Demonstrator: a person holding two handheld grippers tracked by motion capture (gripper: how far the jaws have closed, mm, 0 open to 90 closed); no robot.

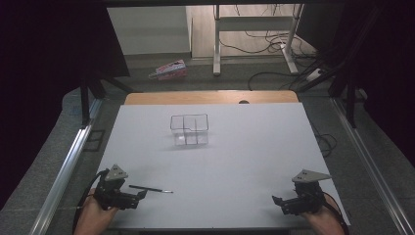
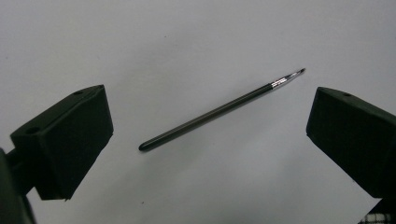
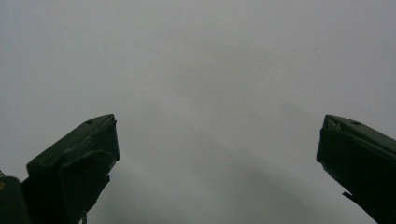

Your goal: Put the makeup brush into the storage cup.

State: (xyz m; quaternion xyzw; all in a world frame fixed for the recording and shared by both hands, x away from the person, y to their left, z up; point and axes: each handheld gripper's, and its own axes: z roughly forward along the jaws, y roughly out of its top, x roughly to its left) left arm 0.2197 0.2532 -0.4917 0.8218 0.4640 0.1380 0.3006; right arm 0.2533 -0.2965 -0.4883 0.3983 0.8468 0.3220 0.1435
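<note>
A thin black pen-like stick [image 1: 150,188] lies flat on the white table top [image 1: 244,161] near the front left. My left gripper [image 1: 142,195] stands open just left of it; in the left gripper view the stick [image 2: 219,111] lies between and ahead of the wide-apart jaws, touching neither. My right gripper [image 1: 277,201] rests open at the front right, and its own view has bare white table between the jaws. A clear plastic box [image 1: 190,129] with inner dividers stands in the middle of the table, far from both grippers.
Beyond the table's wooden far edge [image 1: 210,97] lie a pink-and-white packet [image 1: 169,70] on the floor, a desk frame [image 1: 254,29] and cables [image 1: 274,73]. Metal rails [image 1: 63,171] run along both sides of the table.
</note>
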